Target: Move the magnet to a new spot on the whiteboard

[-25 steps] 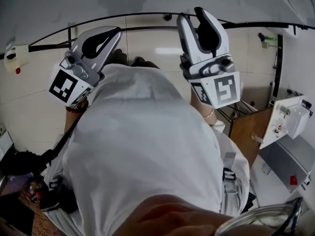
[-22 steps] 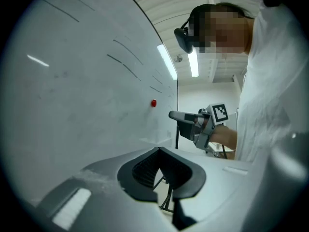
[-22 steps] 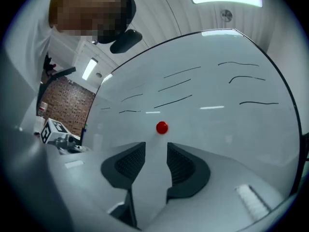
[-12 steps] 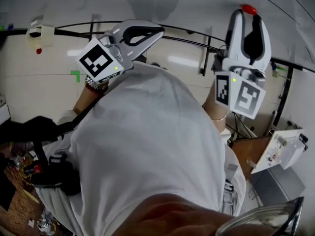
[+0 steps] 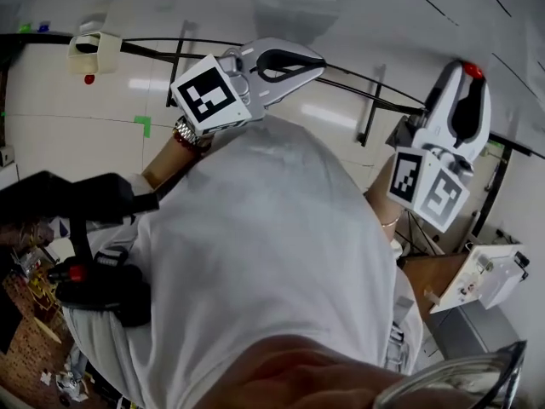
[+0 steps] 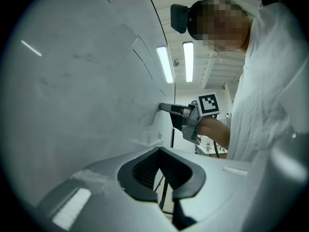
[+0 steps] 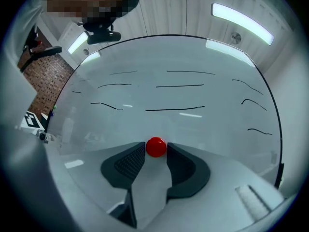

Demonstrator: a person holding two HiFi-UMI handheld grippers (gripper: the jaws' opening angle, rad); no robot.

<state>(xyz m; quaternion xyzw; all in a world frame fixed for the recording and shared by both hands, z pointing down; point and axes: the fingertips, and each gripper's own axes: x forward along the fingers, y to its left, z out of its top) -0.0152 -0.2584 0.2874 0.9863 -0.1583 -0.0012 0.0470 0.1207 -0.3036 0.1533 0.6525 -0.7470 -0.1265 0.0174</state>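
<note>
Whiteboard [image 7: 193, 62], marked with drawn lines. Right gripper [image 7: 155, 151] is clamped on the red magnet [image 5: 473, 70], held at the board face near its lower edge. A second earlier its jaws showed no magnet, so the pickup appears done and placing remains. Left gripper [image 6: 165, 196] is closed and empty, and lies further right in the head view than before.

The left gripper [image 5: 317, 60] is at the upper centre of the head view and points right. Its jaws are closed together on nothing, and the bare left forearm [image 5: 162, 167] slants up to it from the lower left. The right gripper [image 5: 469, 73] is at the upper right, pointing up, with its jaws clamped on the red magnet [image 7: 156, 147] at their tips.
</note>
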